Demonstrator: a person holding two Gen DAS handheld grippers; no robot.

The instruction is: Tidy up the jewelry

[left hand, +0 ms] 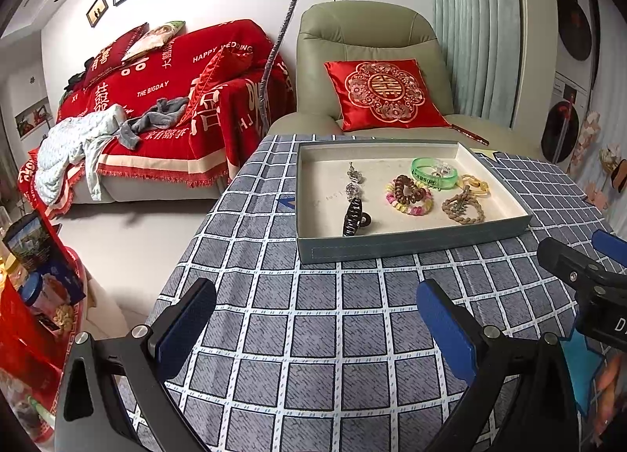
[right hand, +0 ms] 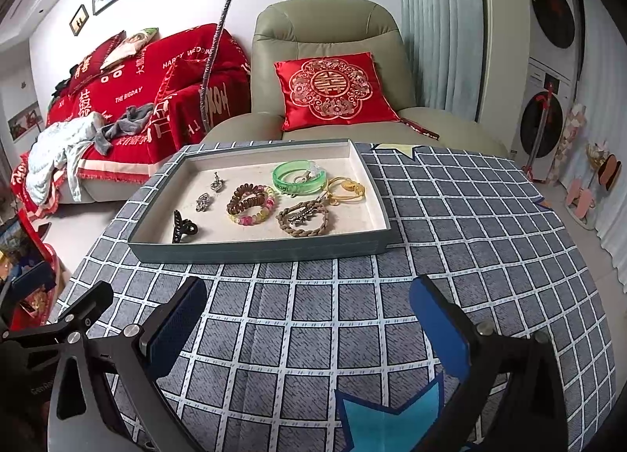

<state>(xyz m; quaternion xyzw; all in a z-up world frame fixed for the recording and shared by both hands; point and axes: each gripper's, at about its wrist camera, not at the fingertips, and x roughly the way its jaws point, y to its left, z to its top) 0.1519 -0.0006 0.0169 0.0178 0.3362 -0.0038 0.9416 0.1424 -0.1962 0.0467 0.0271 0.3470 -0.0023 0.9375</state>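
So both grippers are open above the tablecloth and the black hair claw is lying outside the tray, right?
Not quite: the black hair claw lies inside the tray, at its near left corner, as the right wrist view shows. Both the left gripper and right gripper are open above the tablecloth.

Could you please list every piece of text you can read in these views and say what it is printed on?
"HAPPY WEDDING": red sofa throw.
"THE BIGDAY": same throw.
Large Chinese characters on the throw: not clearly readable.
Double-happiness symbol: red cushion.
Dark label on green bracelet: too small.
Faint marks on tray floor: illegible.

Green bangle (right hand: 299,176), seemingly translucent; grey-checked tablecloth (right hand: 352,295)
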